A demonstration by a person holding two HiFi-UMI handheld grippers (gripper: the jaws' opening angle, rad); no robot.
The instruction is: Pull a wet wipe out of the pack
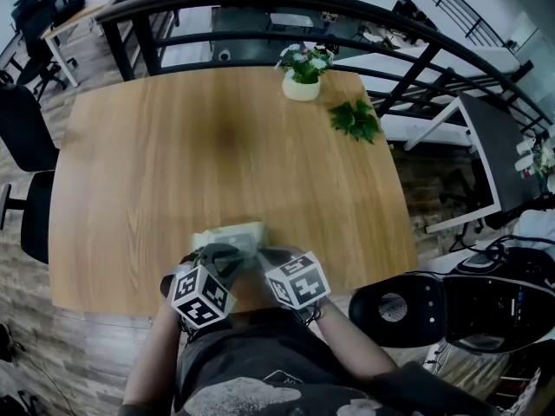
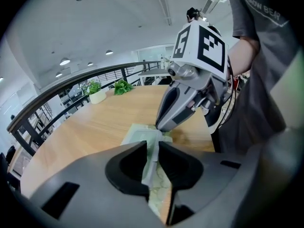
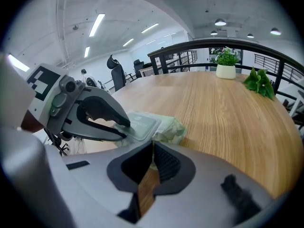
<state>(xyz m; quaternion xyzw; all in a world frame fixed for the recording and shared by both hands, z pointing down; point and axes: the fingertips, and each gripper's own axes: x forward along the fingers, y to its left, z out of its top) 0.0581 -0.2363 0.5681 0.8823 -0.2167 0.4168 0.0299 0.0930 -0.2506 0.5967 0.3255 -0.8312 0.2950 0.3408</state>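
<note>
A pale green wet wipe pack (image 1: 232,235) lies near the front edge of the wooden table (image 1: 217,137). My left gripper (image 1: 224,255) reaches it from the left. In the left gripper view its jaws (image 2: 153,148) are shut on the pack's pale lid flap (image 2: 155,144). The right gripper view shows those dark fingers (image 3: 121,122) clamped on the edge of the grey-green lid (image 3: 142,126). My right gripper (image 1: 267,256) meets the pack's near end; its jaws (image 3: 153,148) stand shut and seem to pinch the edge of the pack (image 3: 171,128).
A white pot of flowers (image 1: 301,83) and a green leafy sprig (image 1: 355,120) stand at the table's far right. A black railing (image 1: 260,3) curves behind the table. Black office chairs stand at the left (image 1: 24,128) and near right (image 1: 408,306).
</note>
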